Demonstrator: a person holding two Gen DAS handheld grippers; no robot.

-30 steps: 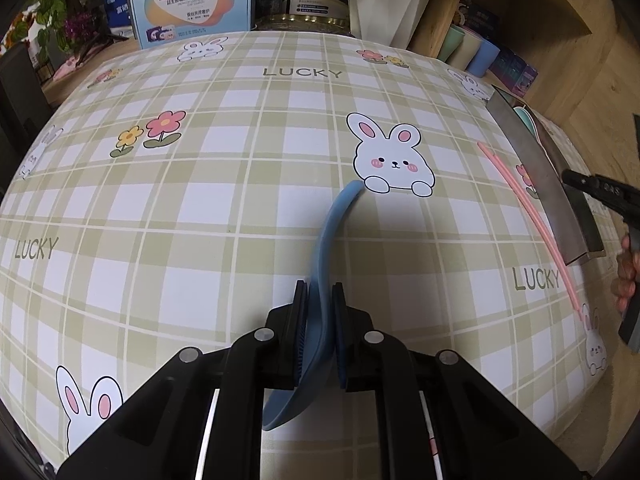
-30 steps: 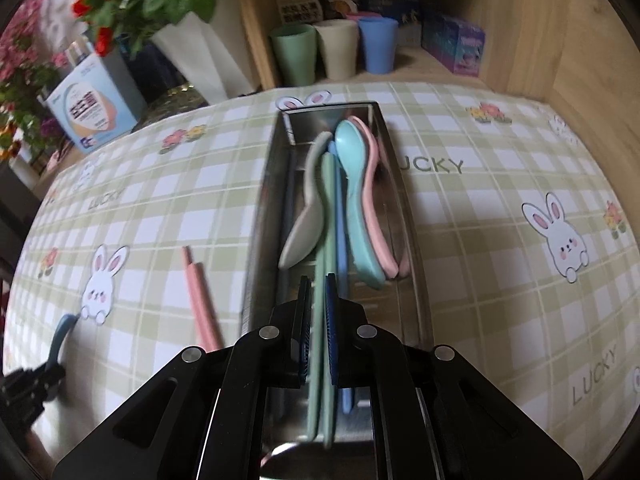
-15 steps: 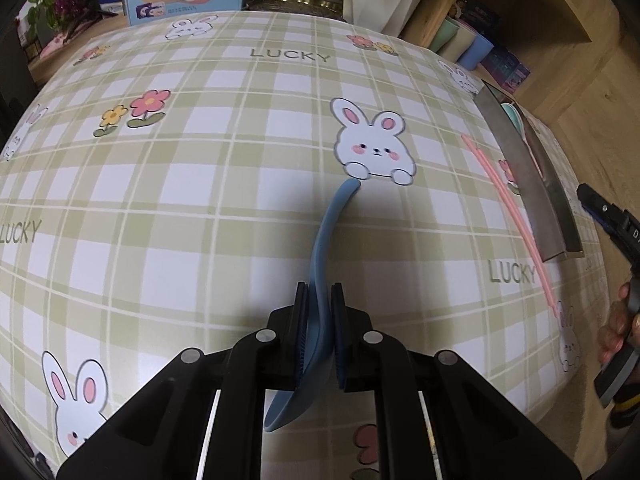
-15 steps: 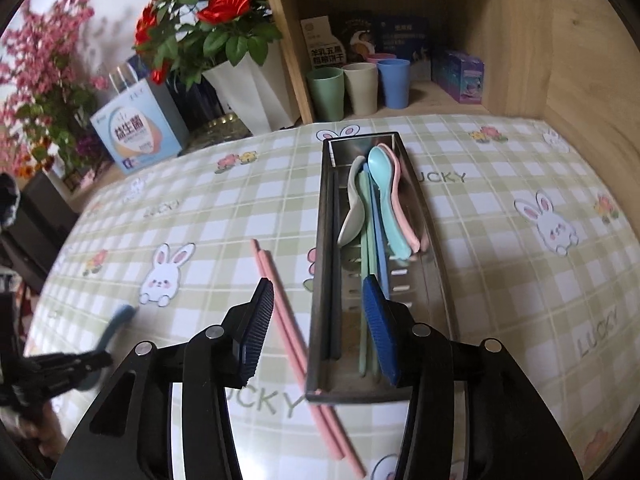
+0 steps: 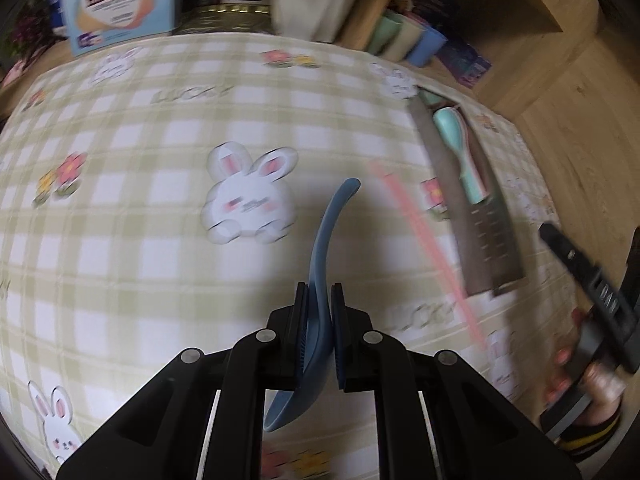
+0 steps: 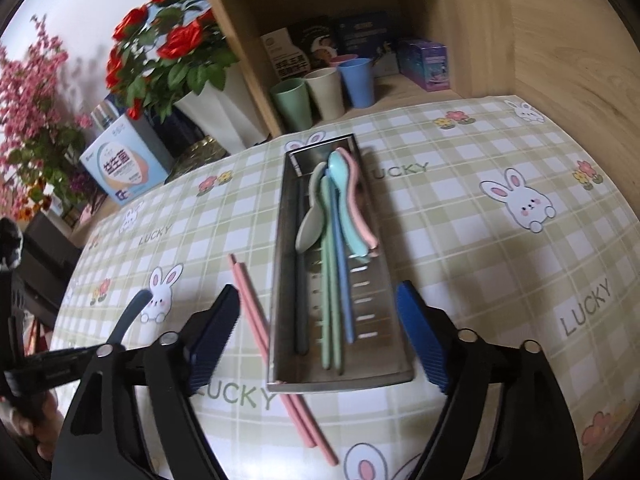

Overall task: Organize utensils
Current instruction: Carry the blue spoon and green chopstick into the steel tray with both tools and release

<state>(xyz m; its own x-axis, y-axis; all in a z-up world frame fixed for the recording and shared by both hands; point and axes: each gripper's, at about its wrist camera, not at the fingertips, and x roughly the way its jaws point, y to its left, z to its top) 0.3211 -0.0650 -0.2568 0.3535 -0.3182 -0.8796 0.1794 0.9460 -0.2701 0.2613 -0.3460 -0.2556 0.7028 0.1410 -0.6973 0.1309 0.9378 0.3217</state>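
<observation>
My left gripper point(image 5: 319, 296) is shut on a dark blue spoon point(image 5: 322, 268), held above the tablecloth with its handle pointing away and its bowl toward the camera. The same spoon point(image 6: 130, 314) shows at the left of the right wrist view. A steel utensil tray point(image 6: 392, 374) holds several spoons and chopsticks in grey, green, blue, teal and pink. My right gripper point(image 6: 318, 302) hovers over the tray's near end, its jaws opening wide with nothing held between them. A pair of pink chopsticks point(image 6: 260, 328) lies on the cloth along the tray's left side, also seen as pink chopsticks point(image 5: 420, 236).
A checked bunny tablecloth point(image 6: 500, 260) covers the table. Behind it stand a wooden shelf with cups point(image 6: 320, 92) and boxes, a white vase of red roses point(image 6: 216, 116) and a blue-white box point(image 6: 124, 168). A person's hand point(image 5: 576, 368) holds the right gripper.
My right gripper went from shut over the chopsticks in the tray to wide open, leaving them there and pulling back and up. My left gripper carried the blue spoon rightward toward the tray.
</observation>
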